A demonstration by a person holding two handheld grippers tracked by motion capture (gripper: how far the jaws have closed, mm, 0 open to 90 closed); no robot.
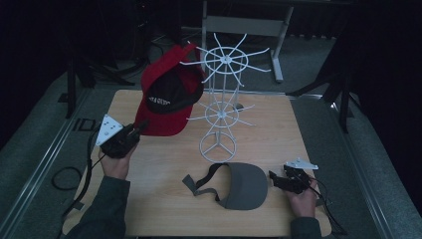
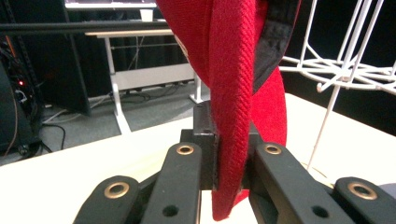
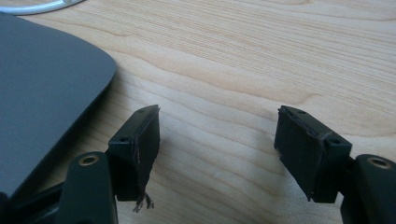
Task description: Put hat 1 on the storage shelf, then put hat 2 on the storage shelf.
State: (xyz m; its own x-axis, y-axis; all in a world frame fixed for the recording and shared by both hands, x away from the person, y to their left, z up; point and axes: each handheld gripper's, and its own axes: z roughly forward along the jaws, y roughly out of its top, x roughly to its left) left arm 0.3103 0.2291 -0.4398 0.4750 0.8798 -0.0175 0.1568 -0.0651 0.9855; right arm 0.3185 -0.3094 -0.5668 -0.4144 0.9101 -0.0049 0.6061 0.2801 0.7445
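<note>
Red cap, grey visor

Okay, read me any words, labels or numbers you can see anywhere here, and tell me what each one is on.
White lettering on the black front panel of the red cloth cap, held up by the left hand-held gripper: too blurred to read.
"IDA": pale letters on the dark floor strip left of the light wooden table, partly hidden by the gripper.
Grey sun visor and white wire hat rack: no text seen.
</note>
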